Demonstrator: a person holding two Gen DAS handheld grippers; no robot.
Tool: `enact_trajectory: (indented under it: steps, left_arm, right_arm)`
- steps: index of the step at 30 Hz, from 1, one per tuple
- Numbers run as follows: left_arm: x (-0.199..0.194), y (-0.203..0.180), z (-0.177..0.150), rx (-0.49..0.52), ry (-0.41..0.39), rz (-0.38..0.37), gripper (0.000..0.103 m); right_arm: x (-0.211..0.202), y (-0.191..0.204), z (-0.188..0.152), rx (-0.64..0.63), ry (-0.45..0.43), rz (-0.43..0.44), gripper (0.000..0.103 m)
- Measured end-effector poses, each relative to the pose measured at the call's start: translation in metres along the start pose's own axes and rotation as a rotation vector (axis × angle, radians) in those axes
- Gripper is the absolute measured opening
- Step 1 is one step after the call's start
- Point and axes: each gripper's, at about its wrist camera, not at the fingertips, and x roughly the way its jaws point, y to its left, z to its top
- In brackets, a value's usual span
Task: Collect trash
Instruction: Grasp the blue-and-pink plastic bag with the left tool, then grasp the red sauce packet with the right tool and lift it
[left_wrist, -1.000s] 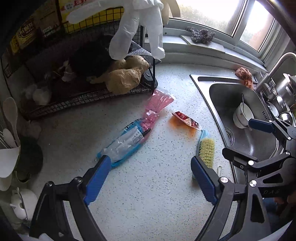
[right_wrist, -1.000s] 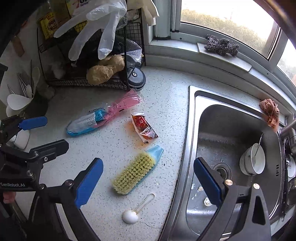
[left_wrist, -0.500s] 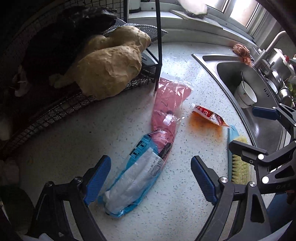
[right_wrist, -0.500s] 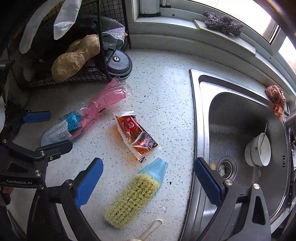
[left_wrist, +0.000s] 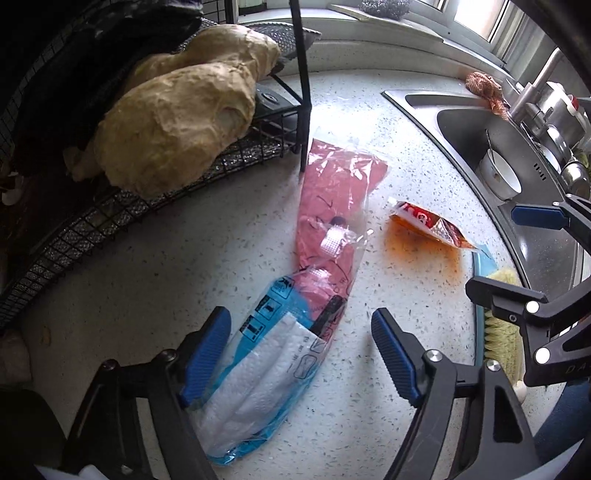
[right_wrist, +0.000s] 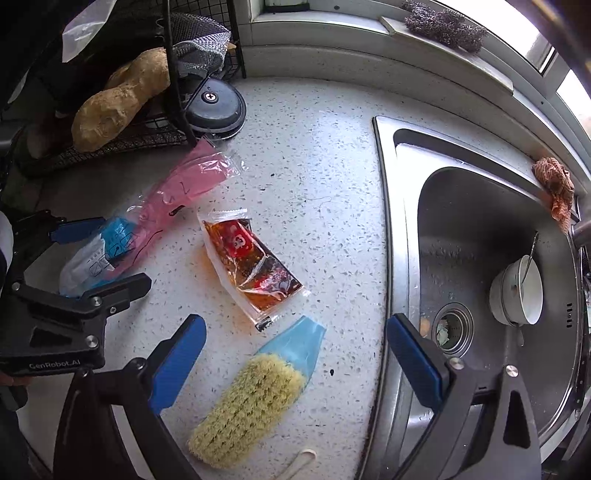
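Note:
A long clear plastic wrapper (left_wrist: 325, 229), pink at one end and blue and white at the other, lies flat on the speckled counter. My left gripper (left_wrist: 299, 321) hangs low over its blue end, jaws closing. The wrapper lies between them, the left pad at its edge and the right pad still apart from it. A torn red sauce packet (right_wrist: 251, 266) lies on an orange smear beside the wrapper (right_wrist: 177, 192). My right gripper (right_wrist: 295, 325) stands open above the blue handle of a yellow scrub brush (right_wrist: 255, 395), just below the packet.
A black wire rack (left_wrist: 110, 206) with a large ginger root (left_wrist: 177, 114) borders the wrapper's far end. The steel sink (right_wrist: 406, 229) with a white bowl (right_wrist: 521, 291) lies to the right. A white spoon (right_wrist: 299, 461) lies near the brush.
Both grippers have come down closer to the counter. The left one has moved over the wrapper's blue end and its jaws have narrowed. The right one has settled over the brush and packet.

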Motion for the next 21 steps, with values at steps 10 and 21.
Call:
enact_trajectory:
  steps: [10, 21]
  left_arm:
    - [-0.008, -0.005, -0.013, -0.105, -0.003, 0.044, 0.024]
    - [-0.017, 0.007, -0.033, -0.246, -0.001, 0.015, 0.018]
  right_arm:
    - [-0.01, -0.001, -0.005, -0.023, -0.028, -0.014, 0.098]
    - [-0.005, 0.018, 0.006, -0.18, -0.051, 0.039, 0.095]
